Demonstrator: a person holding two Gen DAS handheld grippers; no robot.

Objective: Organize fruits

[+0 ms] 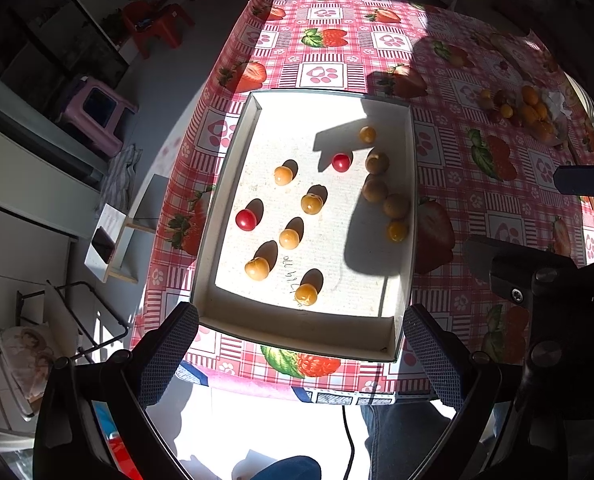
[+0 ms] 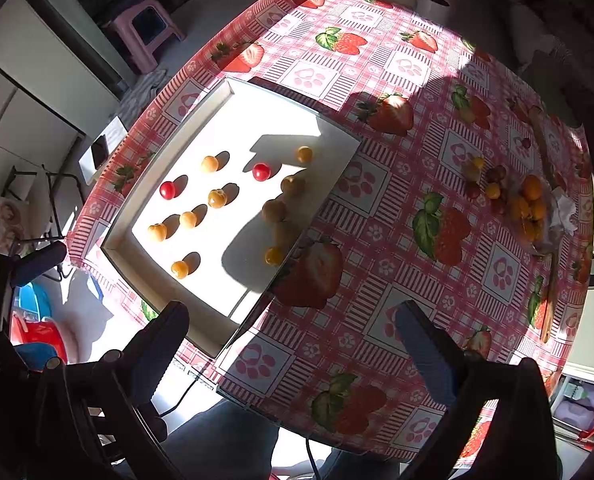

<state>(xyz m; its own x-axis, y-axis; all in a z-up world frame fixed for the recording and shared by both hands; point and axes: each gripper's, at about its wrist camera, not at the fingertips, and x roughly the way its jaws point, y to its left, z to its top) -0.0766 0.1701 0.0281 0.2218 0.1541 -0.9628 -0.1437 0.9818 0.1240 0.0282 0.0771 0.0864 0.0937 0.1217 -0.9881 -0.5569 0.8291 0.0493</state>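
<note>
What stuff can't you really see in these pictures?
- Pile of loose fruits: small and shadowed in both views; no telling what kinds or how many.
- Brown fruits by the tray's right wall: left wrist view, shadow hides their details.
- Handwriting on the tray floor: too small to read.
- Right gripper: only part shows in the left wrist view, cut by the edge.

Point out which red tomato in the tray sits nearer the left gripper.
The red tomato by the tray's left wall; the other one lies farther back.

My tongs' pads [image 1: 169, 356] look rough, dimpled rubber; the tray [image 1: 233, 160] is matt cardboard, the counter's cloth [image 2: 377, 216] glossy printed plastic.
</note>
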